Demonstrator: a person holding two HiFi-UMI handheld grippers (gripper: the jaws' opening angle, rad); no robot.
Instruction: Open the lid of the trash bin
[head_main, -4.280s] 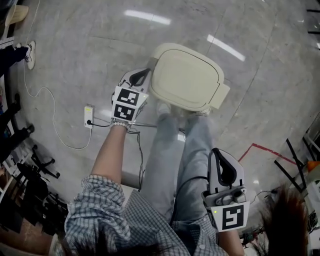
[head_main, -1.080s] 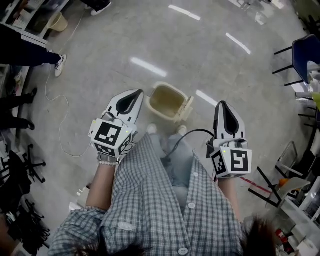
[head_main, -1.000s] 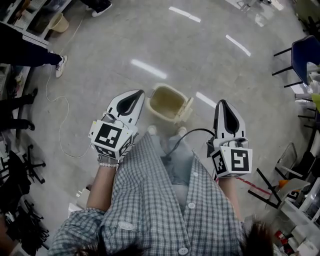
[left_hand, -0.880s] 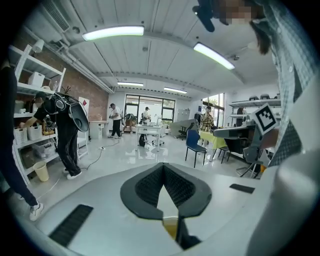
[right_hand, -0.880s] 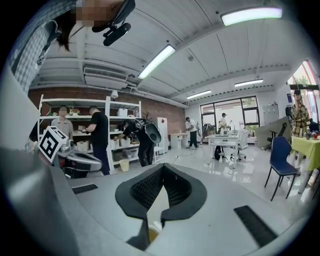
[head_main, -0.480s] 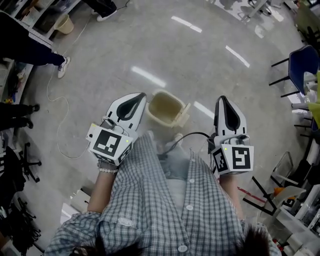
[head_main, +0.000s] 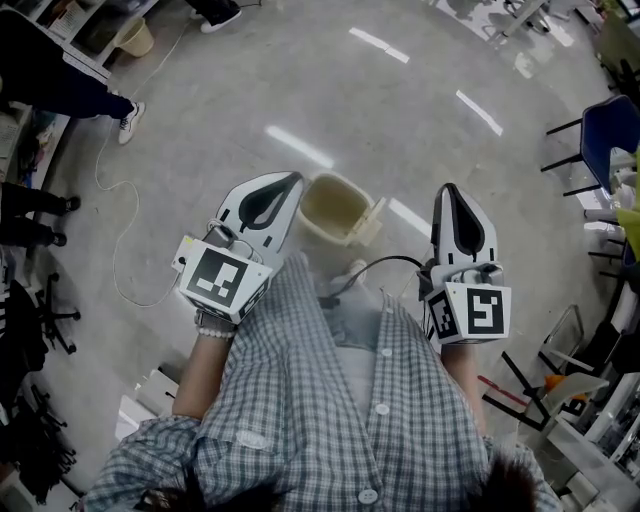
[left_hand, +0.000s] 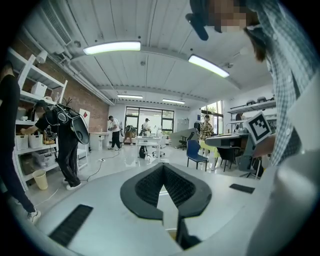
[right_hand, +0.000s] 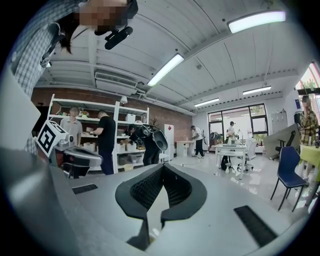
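The left gripper (head_main: 276, 194) is held high at the left of the head view, well apart from the bin. In the left gripper view its jaws are seen closed tip to tip, with nothing between them and only the room beyond. The bin (head_main: 330, 205) stands upright on the floor (head_main: 200, 120) just ahead of the person, between the two grippers in the head view. Its mouth is directed straight up and its bare inside is exposed. The lid (head_main: 372, 222) is seen swung back on the bin's near-right side, clear of the mouth. The long axis of the mouth is judged to run from far-left to near-right, toward the lid side, though this cannot be told with certainty. The right gripper (head_main: 453, 214) is held high at the right, likewise well apart from the bin. In the right gripper view its jaws are closed tip to tip and empty. The opening step is therefore judged complete. No further contact with the lid appears to be called for. At most, a check is required that the lid stays back unaided.
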